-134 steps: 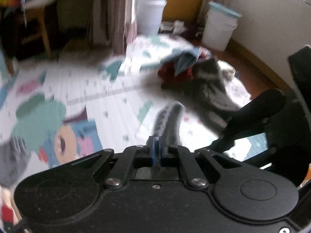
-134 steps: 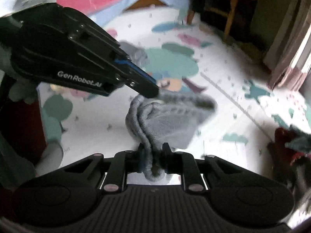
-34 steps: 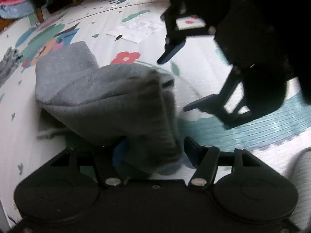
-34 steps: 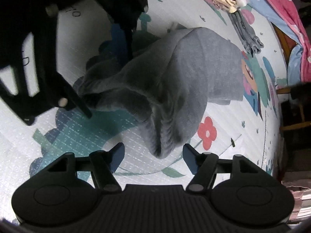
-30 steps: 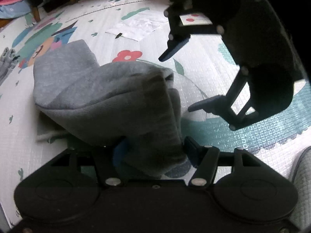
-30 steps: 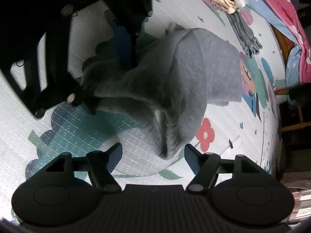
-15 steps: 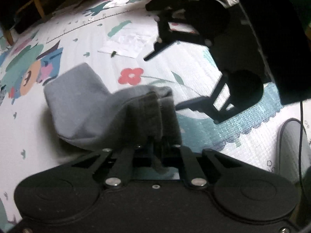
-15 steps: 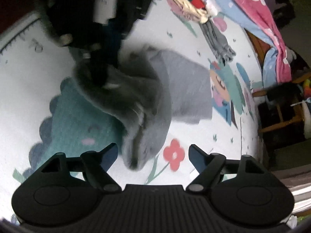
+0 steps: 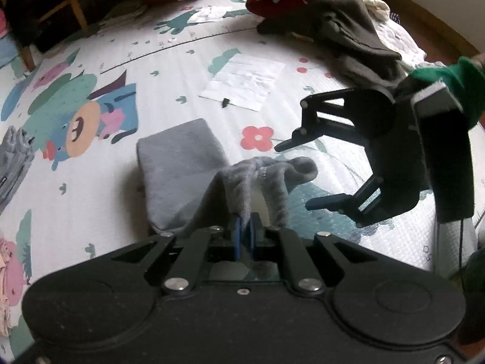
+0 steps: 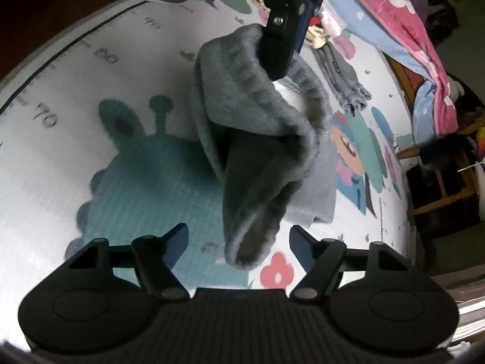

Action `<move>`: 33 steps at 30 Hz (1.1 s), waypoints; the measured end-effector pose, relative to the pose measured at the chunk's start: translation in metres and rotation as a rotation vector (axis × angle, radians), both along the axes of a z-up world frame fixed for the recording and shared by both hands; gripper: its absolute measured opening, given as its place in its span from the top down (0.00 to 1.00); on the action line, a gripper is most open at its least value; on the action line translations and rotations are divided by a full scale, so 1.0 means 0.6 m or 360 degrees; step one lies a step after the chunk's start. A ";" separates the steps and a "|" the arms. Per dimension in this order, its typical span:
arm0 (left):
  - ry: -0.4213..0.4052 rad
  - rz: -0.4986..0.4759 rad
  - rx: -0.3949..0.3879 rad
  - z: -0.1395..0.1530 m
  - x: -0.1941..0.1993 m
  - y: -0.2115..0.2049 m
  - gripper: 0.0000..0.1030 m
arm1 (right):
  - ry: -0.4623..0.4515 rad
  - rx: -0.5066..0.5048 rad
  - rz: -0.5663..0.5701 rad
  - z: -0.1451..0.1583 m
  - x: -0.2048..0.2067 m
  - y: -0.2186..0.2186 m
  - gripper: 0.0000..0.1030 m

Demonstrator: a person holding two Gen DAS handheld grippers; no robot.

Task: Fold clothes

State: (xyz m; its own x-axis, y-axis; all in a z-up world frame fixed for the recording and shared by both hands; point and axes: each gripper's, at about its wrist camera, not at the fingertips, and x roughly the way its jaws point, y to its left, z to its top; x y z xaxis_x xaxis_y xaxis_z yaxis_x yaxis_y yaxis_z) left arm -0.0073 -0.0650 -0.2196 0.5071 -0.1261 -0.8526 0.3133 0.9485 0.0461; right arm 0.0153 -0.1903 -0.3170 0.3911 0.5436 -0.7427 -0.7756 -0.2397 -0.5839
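A grey knit garment (image 9: 182, 163) lies partly on the cartoon play mat (image 9: 169, 60). My left gripper (image 9: 245, 230) is shut on its bunched near edge and holds that edge up off the mat. In the right wrist view the garment (image 10: 257, 157) hangs down from the left gripper (image 10: 282, 66) as a folded drape. Its lower tip dangles between the fingers of my right gripper (image 10: 238, 232), whose jaws are closing; the pads stand apart from the cloth. In the left wrist view the right gripper (image 9: 294, 177) sits just right of the lifted edge.
A pile of dark and red clothes (image 9: 333, 24) lies at the mat's far right, a white paper sheet (image 9: 245, 82) in front of it. Folded grey cloth (image 9: 15, 157) sits at the left edge, a wooden chair (image 9: 60, 9) far left. A pink blanket (image 10: 409, 30) lies beyond.
My left gripper closed on the garment's edge and rose, pulling the cloth up off the mat. The right gripper's jaws widened, then narrowed around the hanging tip.
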 end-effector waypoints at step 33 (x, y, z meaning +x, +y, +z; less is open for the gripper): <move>-0.0146 0.0381 -0.0513 0.079 -0.112 -0.015 0.39 | 0.0593 -0.0113 -0.0625 0.314 0.081 0.119 0.85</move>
State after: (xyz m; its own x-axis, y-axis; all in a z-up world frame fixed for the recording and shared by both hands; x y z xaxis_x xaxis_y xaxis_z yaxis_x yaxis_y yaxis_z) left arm -0.0744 -0.0738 -0.1722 0.6266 -0.2486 -0.7386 0.0901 0.9645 -0.2482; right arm 0.0642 -0.1190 -0.1283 0.2578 0.3530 -0.8994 -0.9661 0.0806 -0.2453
